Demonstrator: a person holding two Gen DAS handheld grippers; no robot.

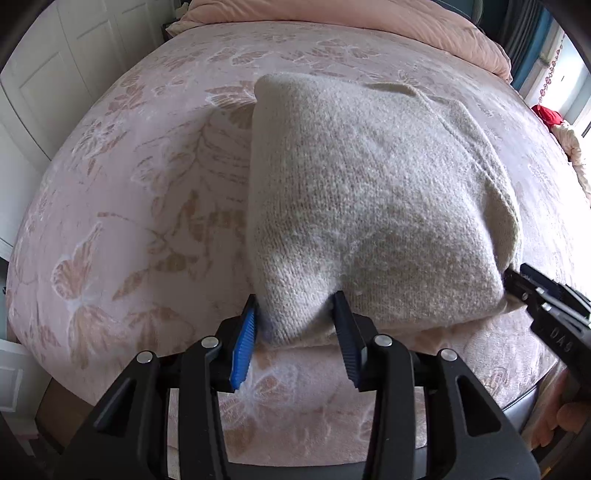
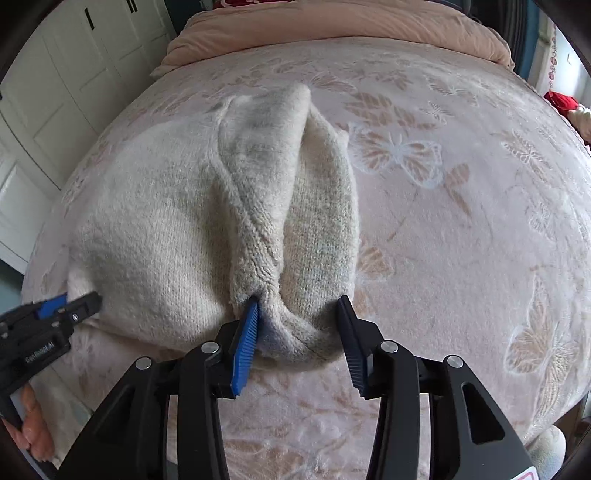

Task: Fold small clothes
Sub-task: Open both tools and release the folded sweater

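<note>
A cream knit sweater (image 1: 369, 192) lies folded on the pink bed; it also shows in the right wrist view (image 2: 155, 221). My left gripper (image 1: 295, 314) is open, its jaws set around the sweater's near left corner; it shows from the side in the right wrist view (image 2: 79, 301). My right gripper (image 2: 299, 314) is open, its jaws around the bunched near right corner with a knit seam; it shows in the left wrist view (image 1: 517, 277) at the sweater's right edge. Neither pair of jaws is pressed shut on the fabric.
The bed has a pink blanket with a butterfly and leaf pattern (image 2: 461, 221). A peach duvet (image 1: 351, 22) is rolled at the far end. White wardrobe doors (image 2: 74, 74) stand on the left. A red item (image 1: 550, 116) lies at the far right.
</note>
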